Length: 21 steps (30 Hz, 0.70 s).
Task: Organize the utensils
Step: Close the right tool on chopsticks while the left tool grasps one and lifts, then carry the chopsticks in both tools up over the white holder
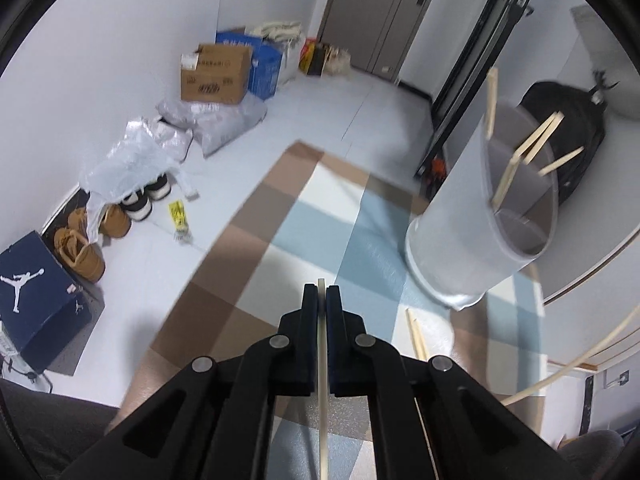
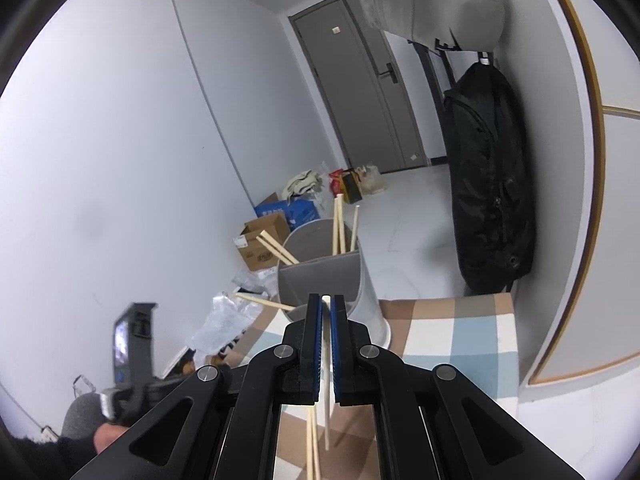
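Note:
My left gripper (image 1: 321, 292) is shut on a pale chopstick (image 1: 322, 380) that runs straight back between the jaws, above a checked cloth (image 1: 320, 208). Up and to its right stands a grey-white utensil holder (image 1: 460, 232) with several chopsticks (image 1: 520, 152) leaning out of it. My right gripper (image 2: 326, 304) is shut on another pale chopstick (image 2: 327, 400), just in front of the same holder (image 2: 360, 292), which has a divider and several chopsticks (image 2: 340, 224) inside. Loose chopsticks (image 2: 312, 444) lie on the cloth under the right gripper, and two (image 1: 416, 336) lie near the holder's base.
Cardboard boxes (image 1: 216, 76), plastic bags (image 1: 132, 152), shoes (image 1: 84, 252) and a navy shoe box (image 1: 36, 300) line the floor along the left wall. A black bag (image 2: 492, 184) hangs at the right wall. A hand in a grey sleeve (image 2: 80, 420) shows at lower left.

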Tool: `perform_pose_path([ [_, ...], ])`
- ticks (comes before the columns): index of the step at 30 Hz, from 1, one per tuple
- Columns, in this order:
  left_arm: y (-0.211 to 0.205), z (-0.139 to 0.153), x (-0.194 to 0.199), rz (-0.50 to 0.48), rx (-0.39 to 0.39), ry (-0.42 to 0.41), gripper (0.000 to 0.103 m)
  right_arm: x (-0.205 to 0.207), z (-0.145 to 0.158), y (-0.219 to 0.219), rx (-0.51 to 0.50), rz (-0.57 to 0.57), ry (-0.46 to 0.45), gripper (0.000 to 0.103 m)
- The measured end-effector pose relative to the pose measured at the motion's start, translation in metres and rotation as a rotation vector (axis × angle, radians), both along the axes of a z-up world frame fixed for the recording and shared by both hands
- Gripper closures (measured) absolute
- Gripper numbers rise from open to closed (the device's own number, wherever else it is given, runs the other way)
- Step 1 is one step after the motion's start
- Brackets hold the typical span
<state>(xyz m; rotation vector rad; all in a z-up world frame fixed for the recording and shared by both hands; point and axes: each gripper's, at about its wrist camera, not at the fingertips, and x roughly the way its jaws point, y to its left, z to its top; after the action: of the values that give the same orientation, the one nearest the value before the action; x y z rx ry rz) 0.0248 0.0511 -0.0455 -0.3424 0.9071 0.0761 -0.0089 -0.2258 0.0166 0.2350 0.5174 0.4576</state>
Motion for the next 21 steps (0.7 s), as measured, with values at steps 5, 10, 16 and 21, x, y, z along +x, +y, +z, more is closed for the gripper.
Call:
perform_pose_path([
  [5, 0.007, 0.027, -0.013, -0.043, -0.028, -0.111, 0.103, 0.0, 0.013, 0.011, -0.015, 0.021, -0.008, 0.1],
  [10, 0.008, 0.053, -0.023, -0.099, -0.016, -0.21, 0.103, 0.0, 0.026, 0.021, -0.034, 0.04, -0.019, 0.1],
  [16, 0.005, 0.079, -0.029, -0.17, -0.022, -0.269, 0.103, 0.003, 0.051, 0.028, -0.053, 0.05, -0.046, 0.1],
  [21, -0.002, 0.099, -0.027, -0.231, 0.013, -0.304, 0.103, 0.009, 0.068, 0.034, -0.068, 0.061, -0.077, 0.1],
])
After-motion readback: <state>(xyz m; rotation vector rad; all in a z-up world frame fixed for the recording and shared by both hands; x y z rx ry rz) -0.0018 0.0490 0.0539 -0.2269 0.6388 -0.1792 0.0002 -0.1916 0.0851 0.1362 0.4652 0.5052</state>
